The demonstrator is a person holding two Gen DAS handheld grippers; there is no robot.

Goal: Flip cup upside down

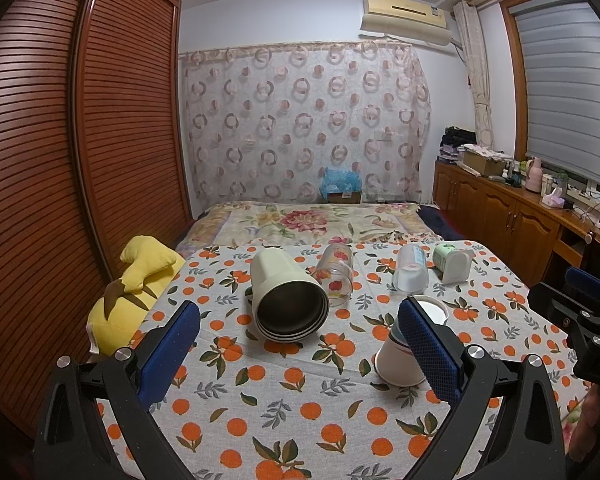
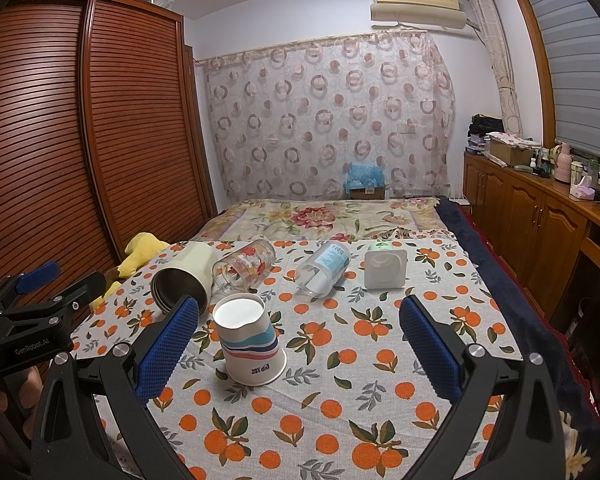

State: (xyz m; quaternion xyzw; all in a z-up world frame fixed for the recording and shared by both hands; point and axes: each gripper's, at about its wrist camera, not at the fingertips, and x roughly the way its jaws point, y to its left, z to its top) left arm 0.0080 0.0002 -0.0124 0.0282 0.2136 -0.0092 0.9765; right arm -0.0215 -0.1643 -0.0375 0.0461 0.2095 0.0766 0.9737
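Right wrist view: the orange-print tablecloth (image 2: 340, 400) fills the foreground, with a slatted wooden wardrobe (image 2: 100, 140) to the left. On the cloth, a cream steel tumbler (image 2: 188, 276) lies on its side at far left, a floral glass (image 2: 244, 266) beside it, then a clear plastic bottle (image 2: 322, 270) and a small white tub (image 2: 385, 269), all tipped over in a row. The paper cup (image 2: 250, 344) stands upside down nearer the camera, wide rim on the cloth, just beside the inner pad of the right gripper (image 2: 300, 340), whose jaws are spread wide and grasp nothing. In the left wrist view the left gripper (image 1: 300, 340) is likewise wide apart and empty, with the cup (image 1: 400, 356) partly behind its right finger.
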